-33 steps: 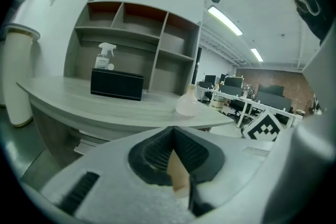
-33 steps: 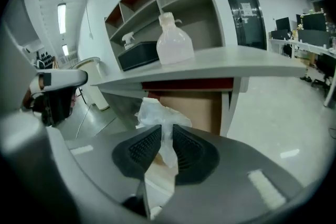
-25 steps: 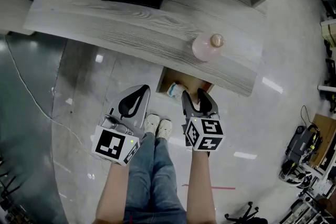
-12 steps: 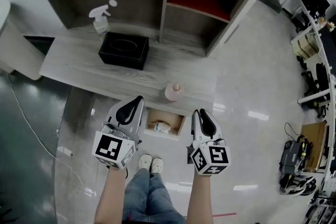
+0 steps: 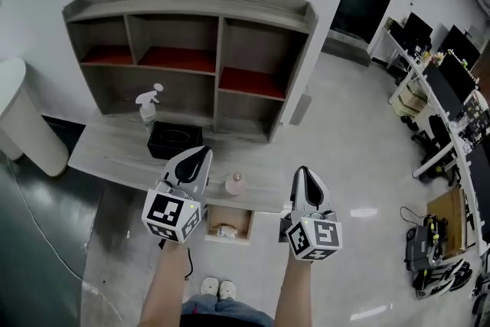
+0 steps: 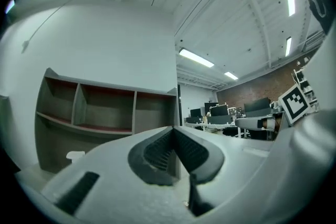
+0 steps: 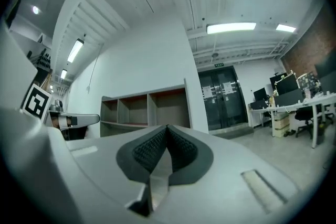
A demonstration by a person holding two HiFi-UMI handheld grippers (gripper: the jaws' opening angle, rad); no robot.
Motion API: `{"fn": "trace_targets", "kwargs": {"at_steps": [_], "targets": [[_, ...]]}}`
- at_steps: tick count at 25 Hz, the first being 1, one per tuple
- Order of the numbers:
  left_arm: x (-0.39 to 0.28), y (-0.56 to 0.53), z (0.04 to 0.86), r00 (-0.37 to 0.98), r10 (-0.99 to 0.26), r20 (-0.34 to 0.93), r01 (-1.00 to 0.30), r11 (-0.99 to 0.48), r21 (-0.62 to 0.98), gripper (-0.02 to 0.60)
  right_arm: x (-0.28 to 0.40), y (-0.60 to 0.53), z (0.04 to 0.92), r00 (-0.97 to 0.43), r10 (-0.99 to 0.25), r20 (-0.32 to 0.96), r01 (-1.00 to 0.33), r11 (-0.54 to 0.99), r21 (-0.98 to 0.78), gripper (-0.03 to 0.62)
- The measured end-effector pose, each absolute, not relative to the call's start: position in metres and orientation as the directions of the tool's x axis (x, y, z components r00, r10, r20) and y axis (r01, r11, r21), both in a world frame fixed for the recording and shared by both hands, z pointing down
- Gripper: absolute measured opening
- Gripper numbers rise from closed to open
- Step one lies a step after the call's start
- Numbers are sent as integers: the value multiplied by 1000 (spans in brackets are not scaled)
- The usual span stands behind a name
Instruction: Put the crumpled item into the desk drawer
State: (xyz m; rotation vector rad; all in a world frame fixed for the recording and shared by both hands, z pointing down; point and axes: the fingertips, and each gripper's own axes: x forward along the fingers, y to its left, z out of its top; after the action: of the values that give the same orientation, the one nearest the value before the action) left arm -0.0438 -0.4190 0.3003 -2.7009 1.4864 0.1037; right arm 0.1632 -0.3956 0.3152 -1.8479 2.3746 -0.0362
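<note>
Pale glossy floor (image 5: 344, 241) is under me, and I stand in front of the desk (image 5: 107, 157) with both arms raised. Left gripper (image 5: 200, 153) is nearest. Its fingers (image 6: 157, 153) are pressed together and nothing is between them. Right gripper (image 5: 304, 172) is beside it, at 3 o'clock. Its jaws have just been closing and its fingers (image 7: 149, 153) now meet, also with nothing between them.

Lower down, the drawer (image 5: 249, 224) under the desk is open, and the item (image 5: 224, 229) lies inside it. From my left fingertips it is at about 5 o'clock, and from my right fingertips at about 8 o'clock. It is well apart from both and far below them.

So I judge the putting is done, because the item is in the drawer and I hold nothing. What could be left is only to close the drawer, which the task does not ask.

Farther on the desk are a jar (image 5: 235, 184), a black box (image 5: 174, 140) and a bottle (image 5: 147, 107). Behind them is the shelf (image 5: 191, 57) at the wall.
</note>
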Motion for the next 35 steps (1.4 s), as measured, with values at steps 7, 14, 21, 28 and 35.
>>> {"fn": "trace_targets", "kwargs": {"at_steps": [7,14,21,28,35], "targets": [[-30,-406,272,555,-820,-138,-831,-554,-55,5,175,-374,287,-215,-963,-161,-969,231,-87,12],[-21,-403,270,562,-815,-138,-827,-559,-68,5,182,-369,280,-212,-962,-174,-971,228,-78,11],[-18,-402,277,558,-821,-122,-830,-555,-62,5,184,-370,284,-227,-959,-169,-966,244,-88,11],[-19,-403,282,552,-826,-112,-834,-549,-57,5,182,-373,288,-245,-956,-161,-961,261,-90,11],[-19,-404,283,546,-830,-110,-837,-544,-52,5,182,-374,289,-250,-955,-157,-960,266,-88,11]]}}
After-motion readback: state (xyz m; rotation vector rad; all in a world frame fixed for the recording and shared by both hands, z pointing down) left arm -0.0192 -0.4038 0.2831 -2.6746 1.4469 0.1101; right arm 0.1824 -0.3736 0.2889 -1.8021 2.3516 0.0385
